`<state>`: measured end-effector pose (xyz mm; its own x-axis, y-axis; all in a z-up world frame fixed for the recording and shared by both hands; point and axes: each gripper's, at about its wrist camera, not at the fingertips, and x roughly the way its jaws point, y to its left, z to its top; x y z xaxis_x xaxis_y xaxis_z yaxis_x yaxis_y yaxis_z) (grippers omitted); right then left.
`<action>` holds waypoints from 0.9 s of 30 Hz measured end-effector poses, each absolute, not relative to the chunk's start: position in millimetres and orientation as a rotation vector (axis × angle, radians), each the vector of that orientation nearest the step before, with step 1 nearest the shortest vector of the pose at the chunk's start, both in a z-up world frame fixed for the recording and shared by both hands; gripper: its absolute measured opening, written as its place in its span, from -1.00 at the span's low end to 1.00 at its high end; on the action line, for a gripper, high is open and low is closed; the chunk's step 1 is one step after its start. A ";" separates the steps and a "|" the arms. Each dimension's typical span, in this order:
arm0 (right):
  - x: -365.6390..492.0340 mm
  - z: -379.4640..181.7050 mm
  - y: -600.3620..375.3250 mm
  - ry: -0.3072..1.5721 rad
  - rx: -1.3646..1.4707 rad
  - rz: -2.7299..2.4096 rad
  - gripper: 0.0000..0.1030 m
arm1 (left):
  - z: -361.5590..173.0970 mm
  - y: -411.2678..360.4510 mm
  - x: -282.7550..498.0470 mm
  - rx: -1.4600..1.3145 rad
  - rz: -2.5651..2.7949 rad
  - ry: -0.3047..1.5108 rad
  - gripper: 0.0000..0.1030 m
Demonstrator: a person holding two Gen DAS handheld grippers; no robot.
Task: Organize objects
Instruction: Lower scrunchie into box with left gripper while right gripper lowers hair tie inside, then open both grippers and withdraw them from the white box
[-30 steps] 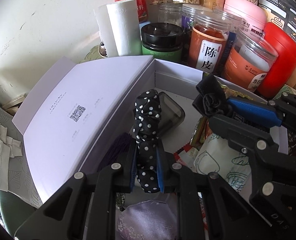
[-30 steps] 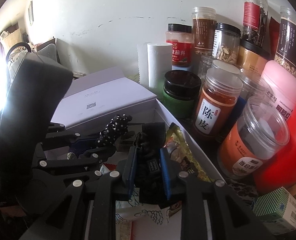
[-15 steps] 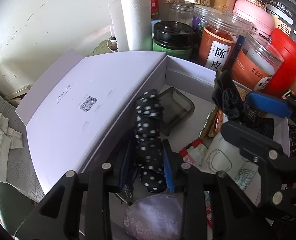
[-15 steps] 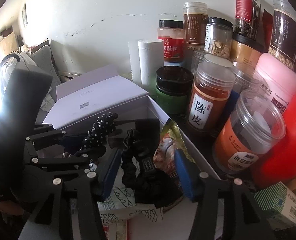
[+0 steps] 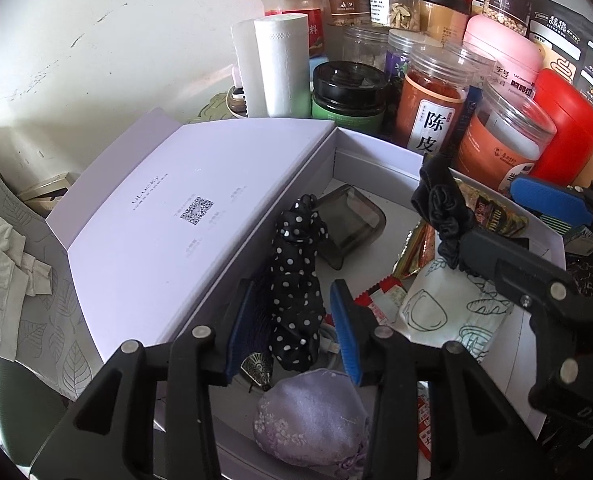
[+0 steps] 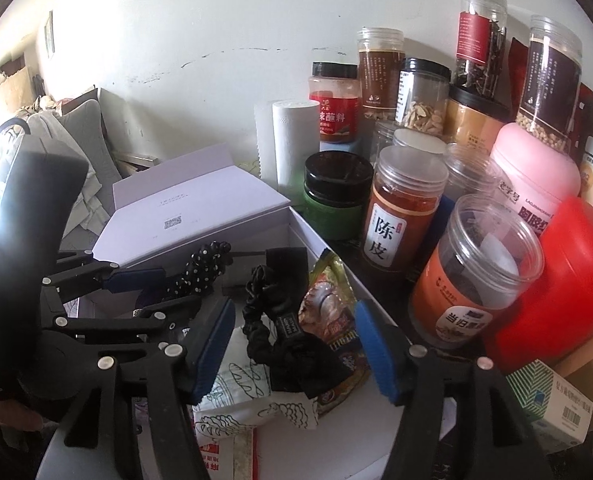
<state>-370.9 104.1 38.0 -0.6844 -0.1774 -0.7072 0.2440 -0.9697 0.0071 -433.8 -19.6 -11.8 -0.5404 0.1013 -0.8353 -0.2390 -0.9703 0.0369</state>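
A black polka-dot scrunchie [image 5: 296, 280] stands on end inside the open white box [image 5: 376, 152]. It sits between the blue pads of my left gripper [image 5: 294, 312], whose jaws are opening, with a gap on either side. A black scrunchie [image 6: 280, 344] lies on the snack packets in the box, loose between the pads of my right gripper [image 6: 294, 320]. Those jaws stand wide and are still opening. The left wrist view shows the black scrunchie [image 5: 440, 204] beside the right gripper [image 5: 508, 228]. The left gripper [image 6: 176, 288] appears at the left of the right wrist view.
The box lid [image 5: 176, 208] leans open to the left. A purple pouch [image 5: 312, 420], a grey plastic case [image 5: 348, 224] and snack packets [image 6: 328, 308] lie in the box. Several jars [image 6: 404, 216], a paper roll [image 5: 280, 64] and a red canister [image 6: 568, 272] crowd behind and right. A green-and-white carton [image 6: 552, 404] sits near right.
Both grippers, shut on their scrunchies a second ago, have spread their jaws and let go. The polka-dot scrunchie stays upright in the box; the black one has slumped onto the packets.
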 end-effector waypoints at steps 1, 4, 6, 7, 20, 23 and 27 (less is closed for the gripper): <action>-370.4 38.5 104.4 0.133 1.114 -2.689 0.22 | -11.4 -21.3 -434.1 -1.388 2.590 0.214 -0.25; -367.5 41.4 104.3 0.147 1.109 -2.697 0.22 | -7.9 -23.5 -431.2 -1.382 2.606 0.213 -0.01; -364.3 44.9 104.3 0.162 1.104 -2.712 0.23 | -3.6 -24.8 -428.3 -1.371 2.634 0.223 0.11; -362.4 47.3 104.3 0.168 1.102 -2.717 0.24 | -1.6 -24.8 -428.0 -1.362 2.645 0.226 0.15; -326.3 88.2 104.0 0.222 1.019 -2.787 0.59 | 52.0 -38.5 -385.1 -1.291 2.737 0.215 0.50; -315.8 98.9 103.7 0.228 0.995 -2.793 0.59 | 65.1 -42.3 -372.4 -1.270 2.759 0.198 0.50; -299.8 114.3 104.7 0.228 0.964 -2.803 0.60 | 84.9 -47.3 -352.8 -1.242 2.775 0.172 0.50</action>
